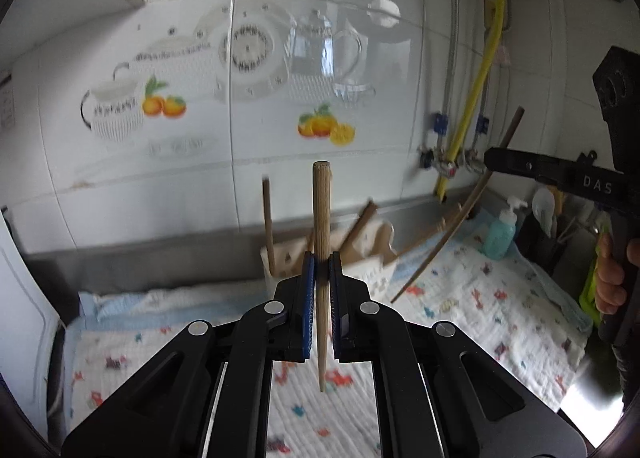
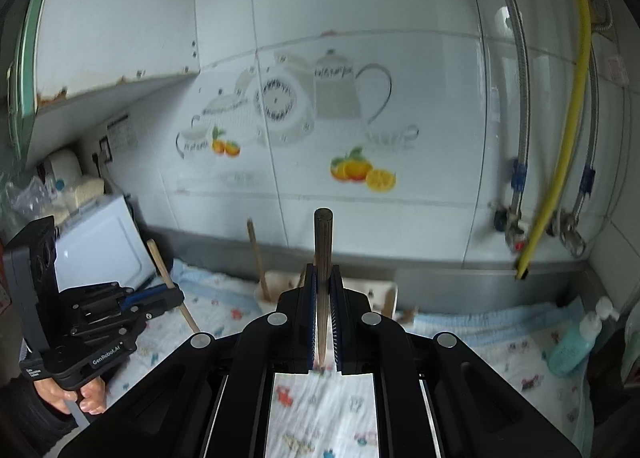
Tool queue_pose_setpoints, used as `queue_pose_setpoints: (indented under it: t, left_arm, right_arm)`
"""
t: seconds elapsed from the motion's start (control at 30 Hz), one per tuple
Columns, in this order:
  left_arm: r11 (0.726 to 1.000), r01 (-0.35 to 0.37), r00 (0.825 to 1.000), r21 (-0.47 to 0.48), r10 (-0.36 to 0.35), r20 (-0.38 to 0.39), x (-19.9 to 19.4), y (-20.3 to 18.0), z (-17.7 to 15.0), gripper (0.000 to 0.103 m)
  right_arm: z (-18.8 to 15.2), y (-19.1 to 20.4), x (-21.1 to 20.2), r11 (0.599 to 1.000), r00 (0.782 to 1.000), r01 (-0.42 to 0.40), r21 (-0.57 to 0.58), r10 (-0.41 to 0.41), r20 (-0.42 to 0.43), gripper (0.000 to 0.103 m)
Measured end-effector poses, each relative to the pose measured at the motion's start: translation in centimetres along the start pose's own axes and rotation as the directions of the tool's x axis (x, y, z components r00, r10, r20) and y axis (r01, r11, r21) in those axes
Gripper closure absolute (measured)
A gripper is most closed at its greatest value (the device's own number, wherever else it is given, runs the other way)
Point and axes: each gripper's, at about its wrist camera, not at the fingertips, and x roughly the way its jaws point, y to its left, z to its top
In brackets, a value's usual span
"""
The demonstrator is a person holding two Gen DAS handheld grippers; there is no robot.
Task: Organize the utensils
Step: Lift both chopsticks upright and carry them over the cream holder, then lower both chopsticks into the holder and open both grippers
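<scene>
My left gripper is shut on a light wooden chopstick, held upright above the patterned cloth. My right gripper is shut on a dark brown chopstick, also upright. In the left wrist view the right gripper holds that dark chopstick slanting at the right. In the right wrist view the left gripper and its light chopstick show at the left. A cream utensil holder with several wooden sticks stands behind my fingers, near the wall; it also shows in the right wrist view.
A patterned white cloth covers the counter. A teal soap bottle and a dark utensil caddy stand at the right. A white appliance sits at the left. Pipes and a yellow hose run down the tiled wall.
</scene>
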Motion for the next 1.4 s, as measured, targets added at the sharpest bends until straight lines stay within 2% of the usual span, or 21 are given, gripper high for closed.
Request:
queue_pose_setpoints:
  t: [0.2,0.43,0.67,0.83,1.1,1.4]
  left_arm:
    - [1.0,-0.023,0.995,0.004,0.022,0.097,0.4,0.4,5.6,0.097]
    - [0.997,-0.076,0.985,0.025,0.071,0.16,2.4,-0.4,9.1,0.097]
    - [0.994,-0.109,0.984,0.023,0.105,0.141,5.3,0.0,8.8,0.097]
    - [0.995,-0.102,0.989,0.014,0.1,0.112,6.9,0.4,8.1,0.097]
    - [0.996,-0.093,0.993,0.017,0.091,0.072,8.4,0.8,7.1,0.097]
    - [0.996,-0.088,0.995,0.015,0.088,0.039,8.9,1.0,6.1,0.097]
  right_arm:
    - [3.2,-0.5,0.4,0.999,0.998,0.035,-0.007,-0.035,0.046,0.097]
    - [4.8,-1.4,2.6,0.995,0.995,0.094,-0.025,-0.093,0.041,0.097]
    - [4.0,-2.7,4.9,0.992,0.993,0.121,-0.034,-0.121,0.004,0.097]
    - [3.1,-3.3,6.4,0.991,0.991,0.13,-0.037,-0.131,-0.023,0.097]
    - [1.3,-3.8,8.7,0.991,0.987,0.131,-0.04,-0.134,-0.085,0.096]
    - [0.1,-3.8,9.4,0.991,0.985,0.124,-0.041,-0.128,-0.114,0.096]
